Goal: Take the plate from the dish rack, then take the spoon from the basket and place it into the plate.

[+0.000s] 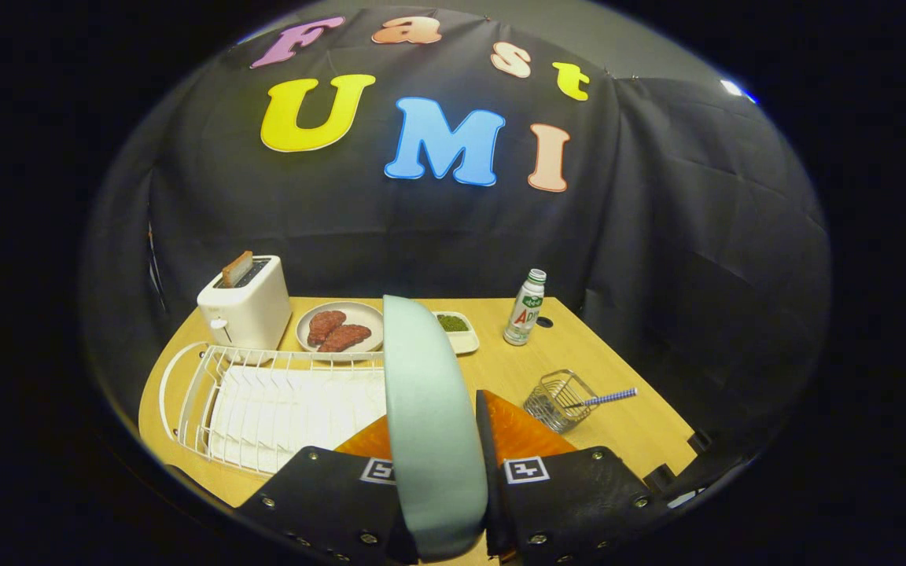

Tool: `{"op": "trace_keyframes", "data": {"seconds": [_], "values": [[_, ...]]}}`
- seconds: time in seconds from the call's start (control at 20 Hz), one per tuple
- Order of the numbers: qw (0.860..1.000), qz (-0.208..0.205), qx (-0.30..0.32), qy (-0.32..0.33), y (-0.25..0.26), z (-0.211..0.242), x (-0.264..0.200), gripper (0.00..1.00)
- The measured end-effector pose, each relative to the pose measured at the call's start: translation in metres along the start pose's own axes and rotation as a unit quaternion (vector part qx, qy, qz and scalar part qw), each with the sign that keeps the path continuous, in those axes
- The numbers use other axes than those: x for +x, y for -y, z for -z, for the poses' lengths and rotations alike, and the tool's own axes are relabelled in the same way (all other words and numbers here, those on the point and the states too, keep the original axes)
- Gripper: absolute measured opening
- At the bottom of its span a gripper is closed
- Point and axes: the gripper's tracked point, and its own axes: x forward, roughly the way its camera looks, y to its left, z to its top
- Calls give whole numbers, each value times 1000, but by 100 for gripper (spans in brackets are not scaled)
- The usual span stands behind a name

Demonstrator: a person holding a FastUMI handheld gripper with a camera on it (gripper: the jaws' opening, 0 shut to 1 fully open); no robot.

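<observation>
A pale green plate (429,409) stands on edge between my fingers, and my gripper (437,440) is shut on it, holding it above the table. The white wire dish rack (264,401) lies just left of the plate and below it, with no dishes showing in its slots. To the right, beyond my fingers, a small wire basket (559,401) holds a spoon (606,398) with a blue-and-white checked handle that sticks out to the right.
At the back of the wooden table (618,424) stand a white toaster (244,306) with a slice of toast, a grey plate of meat (340,328), a small dish of green stuff (457,326) and a white bottle (525,308).
</observation>
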Motion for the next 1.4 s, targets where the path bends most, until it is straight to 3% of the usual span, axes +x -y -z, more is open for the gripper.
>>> {"op": "trace_keyframes", "data": {"seconds": [0.35, 0.55, 0.75, 1.0, 1.2, 1.4], "values": [[998, -11, -24, -50, 41, 78, -27, 31], [996, -38, -24, -81, 45, 114, -28, 32], [989, -74, 15, -129, 36, 151, -24, 32], [979, -113, 76, -151, 24, 164, -18, 32], [963, -158, 135, -171, 2, 172, -10, 32], [930, -215, 200, -220, -27, 194, -6, 32]]}}
